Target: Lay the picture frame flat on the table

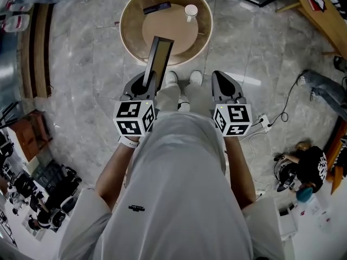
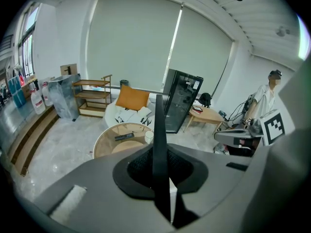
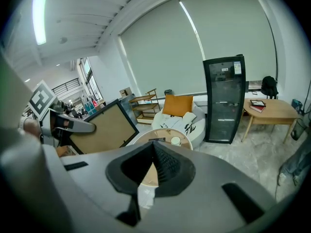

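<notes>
The picture frame is black-edged with a tan backing. It stands on edge in my left gripper, which is shut on its lower rim, and it reaches out over the near rim of the round wooden table. In the left gripper view the picture frame shows edge-on as a thin dark blade rising between the jaws, with the table beyond it. My right gripper is beside it to the right, shut and holding nothing. From the right gripper view the frame's tan back is at the left.
A dark flat remote and a white cup lie on the table's far half. The person's white shoes stand against the table's near side. A black glass cabinet, a white seat with an orange cushion and a wooden side table stand beyond.
</notes>
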A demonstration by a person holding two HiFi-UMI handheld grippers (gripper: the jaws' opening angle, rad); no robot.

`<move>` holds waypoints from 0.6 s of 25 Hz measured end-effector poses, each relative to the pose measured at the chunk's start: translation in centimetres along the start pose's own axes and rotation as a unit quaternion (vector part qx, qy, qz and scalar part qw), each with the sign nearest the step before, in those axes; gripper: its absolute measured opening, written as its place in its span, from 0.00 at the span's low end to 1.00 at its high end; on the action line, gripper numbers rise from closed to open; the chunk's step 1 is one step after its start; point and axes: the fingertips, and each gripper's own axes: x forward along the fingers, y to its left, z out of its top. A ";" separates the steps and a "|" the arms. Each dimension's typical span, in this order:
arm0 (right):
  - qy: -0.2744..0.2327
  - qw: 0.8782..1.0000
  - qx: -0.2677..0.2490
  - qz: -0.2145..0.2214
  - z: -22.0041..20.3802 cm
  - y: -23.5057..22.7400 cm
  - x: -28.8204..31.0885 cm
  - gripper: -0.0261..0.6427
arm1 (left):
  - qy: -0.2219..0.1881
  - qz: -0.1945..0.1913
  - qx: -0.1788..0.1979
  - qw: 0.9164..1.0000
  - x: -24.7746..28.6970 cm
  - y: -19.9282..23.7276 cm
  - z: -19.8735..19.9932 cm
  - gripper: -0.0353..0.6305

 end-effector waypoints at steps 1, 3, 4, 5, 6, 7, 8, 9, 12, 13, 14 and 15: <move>0.000 1.000 -0.001 -0.001 0.0 0.1 0.2 0.05 | 0.001 -0.001 -0.001 1.000 0.2 0.2 0.0 0.12; 0.002 1.000 -0.002 -0.002 0.0 0.2 0.5 0.05 | 0.002 -0.001 -0.002 1.000 0.4 0.6 -0.2 0.12; 0.003 1.000 -0.002 -0.003 0.0 0.3 0.6 0.05 | 0.003 -0.002 -0.003 1.000 0.6 0.7 -0.3 0.12; 0.004 1.000 -0.001 -0.003 -0.1 0.3 0.7 0.05 | 0.004 -0.002 -0.005 1.000 0.8 0.9 -0.4 0.12; 0.005 1.000 -0.001 -0.004 -0.2 0.2 0.9 0.05 | 0.005 -0.002 -0.008 1.000 1.2 1.0 -0.5 0.12; 0.005 1.000 -0.001 -0.004 -0.3 0.0 1.1 0.05 | 0.005 -0.001 -0.012 1.000 1.7 1.1 -0.6 0.12; 0.006 1.000 -0.001 -0.003 -0.5 -0.1 1.5 0.05 | 0.006 -0.001 -0.017 1.000 2.2 1.3 -0.8 0.12; 0.008 1.000 -0.001 -0.002 -0.7 -0.3 1.8 0.05 | 0.007 0.001 -0.022 1.000 2.7 1.4 -1.0 0.12; 0.012 1.000 0.000 0.000 -1.4 -0.8 3.0 0.05 | 0.010 0.005 -0.042 0.999 4.6 2.0 -1.7 0.12; 0.014 1.000 0.000 0.001 -1.6 -1.0 3.5 0.05 | 0.011 0.006 -0.049 0.999 5.2 2.2 -2.0 0.12; 0.016 1.000 0.001 0.002 -1.9 -1.2 3.9 0.05 | 0.013 0.007 -0.056 0.998 5.9 2.4 -2.3 0.12; 0.018 1.000 0.001 0.002 -2.2 -1.3 4.4 0.05 | 0.015 0.009 -0.063 0.998 6.6 2.7 -2.7 0.12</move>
